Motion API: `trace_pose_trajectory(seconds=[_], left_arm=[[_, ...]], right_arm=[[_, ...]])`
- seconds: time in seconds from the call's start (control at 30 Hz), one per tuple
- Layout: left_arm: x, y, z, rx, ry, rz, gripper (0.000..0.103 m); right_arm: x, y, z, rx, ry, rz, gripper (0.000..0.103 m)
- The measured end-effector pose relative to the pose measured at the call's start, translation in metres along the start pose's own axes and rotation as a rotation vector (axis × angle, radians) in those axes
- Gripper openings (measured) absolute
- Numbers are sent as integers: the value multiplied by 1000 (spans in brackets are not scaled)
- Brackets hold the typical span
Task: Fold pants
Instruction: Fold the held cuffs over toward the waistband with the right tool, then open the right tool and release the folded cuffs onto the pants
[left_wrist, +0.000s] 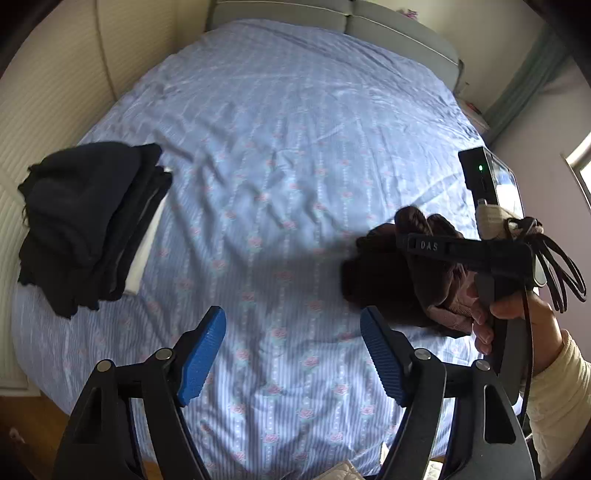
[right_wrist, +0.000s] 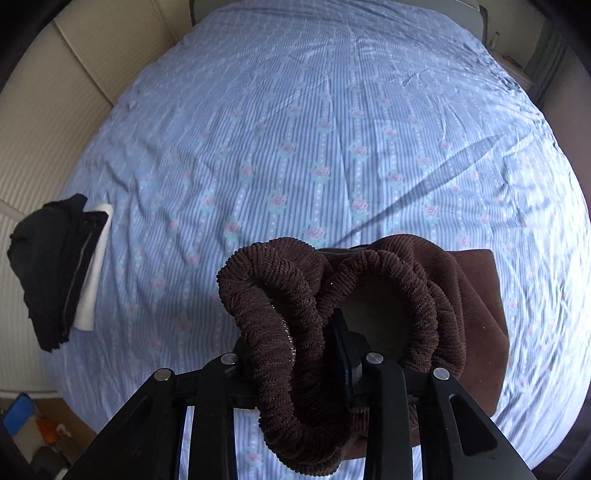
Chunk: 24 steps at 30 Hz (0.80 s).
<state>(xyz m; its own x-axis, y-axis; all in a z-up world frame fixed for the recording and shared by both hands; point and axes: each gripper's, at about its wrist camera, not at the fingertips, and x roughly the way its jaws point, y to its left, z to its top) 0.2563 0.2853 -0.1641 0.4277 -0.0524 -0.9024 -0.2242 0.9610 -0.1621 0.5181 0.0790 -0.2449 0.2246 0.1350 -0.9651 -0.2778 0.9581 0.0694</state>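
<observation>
Brown corduroy pants (right_wrist: 369, 280) are bunched up at the near right of the bed. Their gathered elastic waistband loops up between the jaws of my right gripper (right_wrist: 301, 343), which is shut on it. One blue pad (right_wrist: 347, 354) shows against the fabric and the other is hidden under the cloth. The left wrist view has the same pants (left_wrist: 380, 280) hanging from my right gripper (left_wrist: 402, 240), with a hand (left_wrist: 517, 310) on its handle. My left gripper (left_wrist: 293, 317) hovers open above bare sheet, left of the pants, with nothing between its blue pads (left_wrist: 203, 354).
The bed carries a blue striped sheet with pink roses (left_wrist: 280, 147). A stack of dark folded clothes (left_wrist: 85, 221) lies on something white (left_wrist: 147, 243) at the bed's left edge; the stack (right_wrist: 55, 266) also shows in the right wrist view. A grey headboard (left_wrist: 332, 14) stands behind.
</observation>
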Motion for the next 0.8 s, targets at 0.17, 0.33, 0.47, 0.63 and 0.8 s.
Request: trace_pose_trajectory(seconds=[0.17, 0.33, 0.47, 0.63, 0.8], left_arm=[[0, 26, -11, -66, 14, 28, 79], [4, 29, -14, -70, 25, 63, 80], [0, 20, -9, -89, 5, 46, 80], [-13, 5, -6, -101, -40, 27, 84], [-25, -4, -4, -71, -71, 38, 85]], right_arm=[[2, 20, -9, -71, 12, 30, 68], [-33, 31, -15, -132, -51, 117, 80], [-30, 27, 3, -124, 46, 55, 81], [-46, 23, 25, -57, 70, -6, 81], [-84, 44, 31, -110, -10, 14, 81]])
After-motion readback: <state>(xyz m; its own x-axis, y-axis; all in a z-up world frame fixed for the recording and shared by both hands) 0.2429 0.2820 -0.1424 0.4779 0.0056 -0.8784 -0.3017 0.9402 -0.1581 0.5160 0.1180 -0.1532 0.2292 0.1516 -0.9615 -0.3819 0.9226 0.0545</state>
